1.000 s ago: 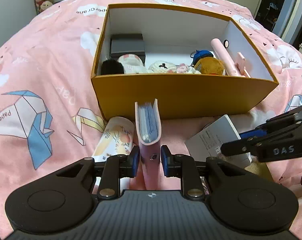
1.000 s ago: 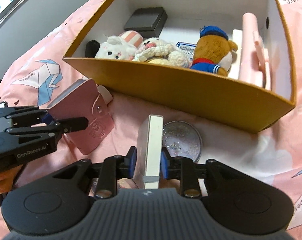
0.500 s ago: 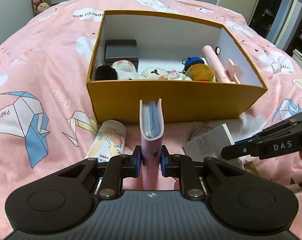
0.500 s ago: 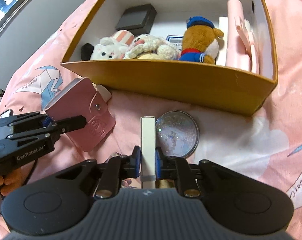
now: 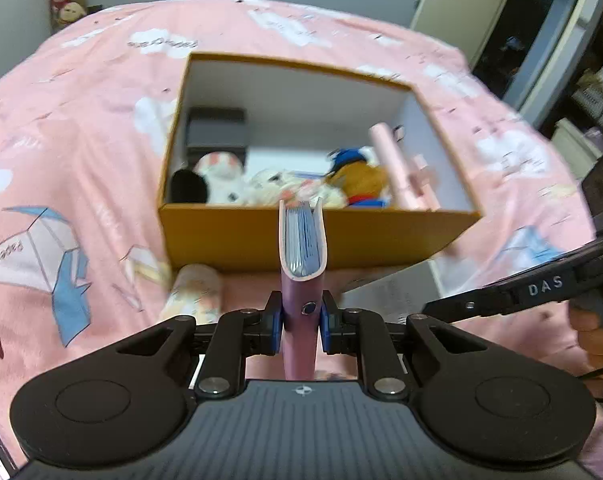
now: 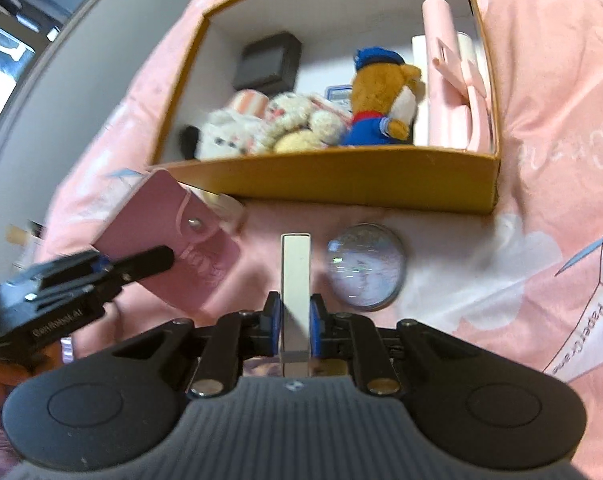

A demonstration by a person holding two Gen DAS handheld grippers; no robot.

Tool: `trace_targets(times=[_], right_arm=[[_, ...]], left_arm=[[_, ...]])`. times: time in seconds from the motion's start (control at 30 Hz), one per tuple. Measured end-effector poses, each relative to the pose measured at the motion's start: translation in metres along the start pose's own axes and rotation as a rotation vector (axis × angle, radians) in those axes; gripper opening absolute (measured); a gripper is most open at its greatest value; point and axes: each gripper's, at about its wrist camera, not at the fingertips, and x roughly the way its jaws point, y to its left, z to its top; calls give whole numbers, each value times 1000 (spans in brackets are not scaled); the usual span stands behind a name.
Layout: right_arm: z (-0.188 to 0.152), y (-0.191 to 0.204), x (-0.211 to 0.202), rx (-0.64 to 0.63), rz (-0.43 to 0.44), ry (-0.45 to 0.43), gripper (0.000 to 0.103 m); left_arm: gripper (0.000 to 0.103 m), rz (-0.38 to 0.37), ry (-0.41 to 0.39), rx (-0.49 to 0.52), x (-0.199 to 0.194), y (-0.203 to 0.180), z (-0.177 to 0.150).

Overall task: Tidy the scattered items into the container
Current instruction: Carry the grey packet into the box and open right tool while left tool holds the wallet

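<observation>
— So, what do the fingers hold now?

— The left gripper (image 5: 300, 322) is closed tight on a pink card wallet (image 5: 301, 256), standing upright between the pads. The right gripper (image 6: 295, 330) is also closed, on a thin white box (image 6: 296, 280), edge-up. Both things are above the pink bedspread (image 5: 81, 120), just in front of the orange container (image 5: 321, 236), not yet over it.

— What can go wrong?

— I think the near wall of the container is the obstacle. If a hand goes forward too low, the wallet or the box hits this wall and can slip out. Also the inside is crowded: a plush bear (image 6: 381, 100) and other soft toys lie near the front.

— And around?

— A glitter disc (image 6: 365, 268) and a printed tube (image 5: 193, 292) lie on the bed, still outside the container.
</observation>
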Motion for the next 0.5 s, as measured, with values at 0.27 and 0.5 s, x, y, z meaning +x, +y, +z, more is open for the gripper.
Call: trace_targets(times=[0.27,0.5], right_arm=[[11,-13,-83,-36,67,-109,16],[57,-31,-129,-24,108,-254,16]], left_arm=[[20,-86,-90,-37,-31,5,34],[20,-76,-152,-98,-36,30,64]])
